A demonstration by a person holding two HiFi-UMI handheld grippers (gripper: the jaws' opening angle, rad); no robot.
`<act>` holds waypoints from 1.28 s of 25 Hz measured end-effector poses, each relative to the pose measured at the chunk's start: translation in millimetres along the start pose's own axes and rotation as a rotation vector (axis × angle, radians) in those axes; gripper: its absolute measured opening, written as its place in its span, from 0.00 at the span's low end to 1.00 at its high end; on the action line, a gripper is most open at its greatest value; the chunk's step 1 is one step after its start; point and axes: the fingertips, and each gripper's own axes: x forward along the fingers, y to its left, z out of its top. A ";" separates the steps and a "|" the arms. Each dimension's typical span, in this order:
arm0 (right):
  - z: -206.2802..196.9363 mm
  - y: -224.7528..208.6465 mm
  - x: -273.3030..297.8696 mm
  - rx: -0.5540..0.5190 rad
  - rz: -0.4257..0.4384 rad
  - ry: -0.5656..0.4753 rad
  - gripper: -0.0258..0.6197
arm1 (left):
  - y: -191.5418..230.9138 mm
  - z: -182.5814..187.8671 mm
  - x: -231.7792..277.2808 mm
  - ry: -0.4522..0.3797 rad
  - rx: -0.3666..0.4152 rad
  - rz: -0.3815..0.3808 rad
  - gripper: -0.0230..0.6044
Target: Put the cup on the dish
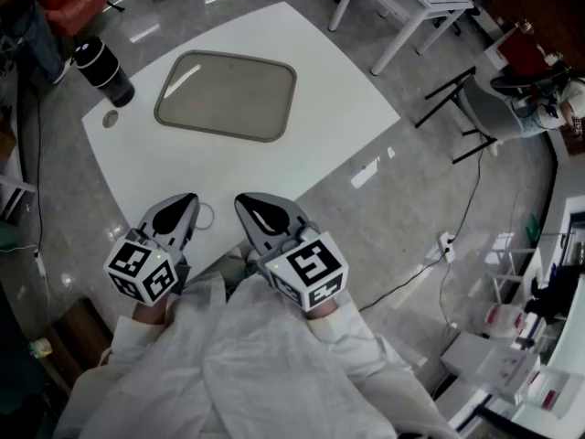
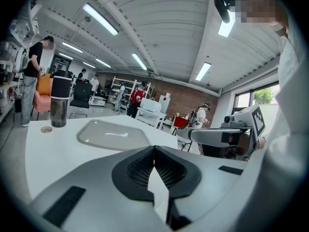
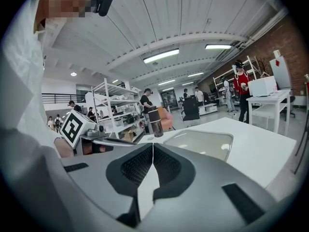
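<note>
A dark cup [image 1: 103, 71] with a black lid stands upright at the far left corner of the white table [image 1: 347, 108]. To its right lies the empty grey rectangular dish [image 1: 226, 94]. Both grippers hover at the table's near edge, far from the cup and the dish. My left gripper [image 1: 187, 199] is shut with nothing in it, and so is my right gripper [image 1: 245, 201]. In the left gripper view the cup [image 2: 59, 108] and dish [image 2: 113, 134] lie beyond the closed left gripper [image 2: 154, 149]. The right gripper view shows the cup [image 3: 155, 122] and dish [image 3: 200, 144] past the shut right gripper [image 3: 153, 146].
A small round disc [image 1: 111, 119] lies on the table next to the cup. A white desk [image 1: 402, 7] and a black-framed chair [image 1: 494, 108] stand to the right on the grey floor, where a cable [image 1: 457, 236] trails. People stand in the background of the gripper views.
</note>
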 end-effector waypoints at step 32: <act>-21.6 14.3 29.5 0.052 0.013 0.089 0.06 | 20.4 -16.1 -15.5 0.031 0.028 -0.064 0.05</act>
